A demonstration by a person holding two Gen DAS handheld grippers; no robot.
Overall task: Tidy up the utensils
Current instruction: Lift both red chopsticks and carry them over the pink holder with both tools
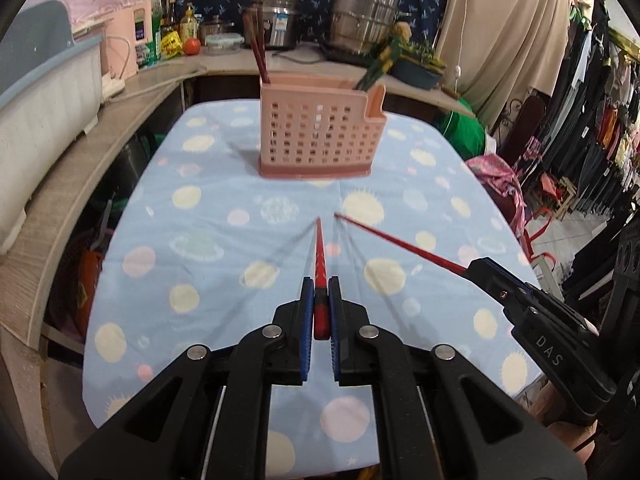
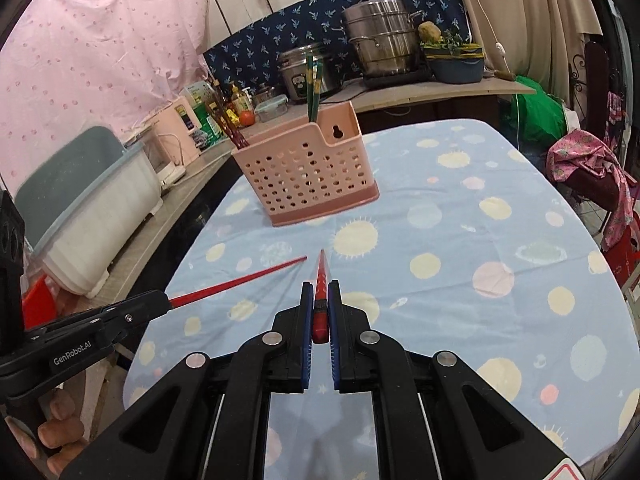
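Blue cloth with pale planets and suns covers the table (image 1: 200, 216), and behind it a counter carries steel pots (image 1: 366, 16), bottles and a tomato. Near the far end of the table stands a pink perforated utensil holder (image 1: 320, 136). It has dark brown chopsticks (image 1: 256, 46) in its left compartment and green chopsticks (image 2: 314, 84) at the right side, both leaning and sticking out at the top.

Each tong is pressed closed on one red chopstick. The left gripper (image 1: 320, 292) clamps the thick end of the left red chopstick (image 1: 320, 256) between its blue pads, and the thin tip points forward toward the holder. The right gripper (image 2: 320, 292) clamps the right red chopstick (image 2: 321, 280) in the same way. Both tips come near to each other above the cloth, in front of the holder and apart from it; whether the tips touch the cloth I cannot tell for sure, because thin shadows lie just under them.
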